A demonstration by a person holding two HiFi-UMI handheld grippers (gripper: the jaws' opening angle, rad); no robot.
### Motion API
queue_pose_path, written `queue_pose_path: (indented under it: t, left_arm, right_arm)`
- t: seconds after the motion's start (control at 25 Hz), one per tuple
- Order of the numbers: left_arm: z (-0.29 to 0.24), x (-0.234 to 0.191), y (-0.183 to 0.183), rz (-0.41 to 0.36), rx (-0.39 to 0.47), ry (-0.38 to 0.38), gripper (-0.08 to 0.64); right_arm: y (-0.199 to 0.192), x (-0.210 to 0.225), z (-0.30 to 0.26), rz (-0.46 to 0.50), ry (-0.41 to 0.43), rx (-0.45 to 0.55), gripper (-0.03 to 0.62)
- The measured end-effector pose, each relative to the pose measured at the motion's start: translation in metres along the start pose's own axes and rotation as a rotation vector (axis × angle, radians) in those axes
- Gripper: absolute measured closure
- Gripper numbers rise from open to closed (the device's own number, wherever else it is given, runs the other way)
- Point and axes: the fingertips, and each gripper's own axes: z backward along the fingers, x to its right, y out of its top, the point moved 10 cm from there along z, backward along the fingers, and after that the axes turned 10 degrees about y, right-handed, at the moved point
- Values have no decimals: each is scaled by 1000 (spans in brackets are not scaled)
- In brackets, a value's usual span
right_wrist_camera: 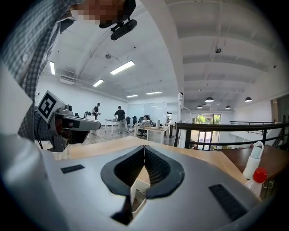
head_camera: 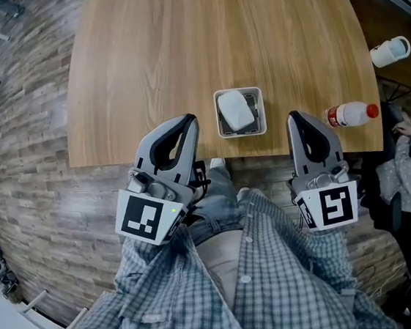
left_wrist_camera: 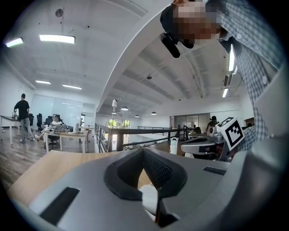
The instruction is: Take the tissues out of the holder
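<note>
A square grey holder [head_camera: 218, 101] stands near the table's front edge with a white tissue pack [head_camera: 235, 110] inside it. My left gripper [head_camera: 189, 118] hovers just left of the holder, its jaws shut and empty. My right gripper [head_camera: 292, 116] is a short way right of the holder, also shut with nothing held. In the left gripper view the jaws [left_wrist_camera: 143, 151] meet at the tip, and the white tissue pack [left_wrist_camera: 149, 198] shows below them. In the right gripper view the shut gripper [right_wrist_camera: 144, 148] sits above the holder [right_wrist_camera: 137, 191].
A plastic bottle [head_camera: 351, 114] with a red cap lies on the table right of my right gripper. A white container [head_camera: 390, 51] sits at the far right. The wooden table [head_camera: 213, 34] stretches away behind the holder. People work at desks far off.
</note>
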Motion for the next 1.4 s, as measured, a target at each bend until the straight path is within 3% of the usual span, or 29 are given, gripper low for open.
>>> queue_pose_path:
  t: [0.24, 0.6, 1.08, 1.24, 1.4]
  left_arm:
    - [-21, -25, -7, 15, -3, -60, 554]
    - [-38, -39, -27, 74, -105, -119, 554]
    - [-49, -41, -46, 99, -161, -71, 554]
    - [-47, -43, -50, 80, -150, -41, 554]
    - [-47, -42, -52, 89, -154, -32, 554]
  right_arm:
    - [-1, -3, -30, -22, -28, -32, 581]
    - [-9, -4, -57, -75, -68, -83, 581]
    - [-45, 1, -75, -128, -25, -238, 580]
    - [-62, -4, -81, -182, 5, -293, 488]
    - [-73, -10, -87, -200, 45, -343, 438]
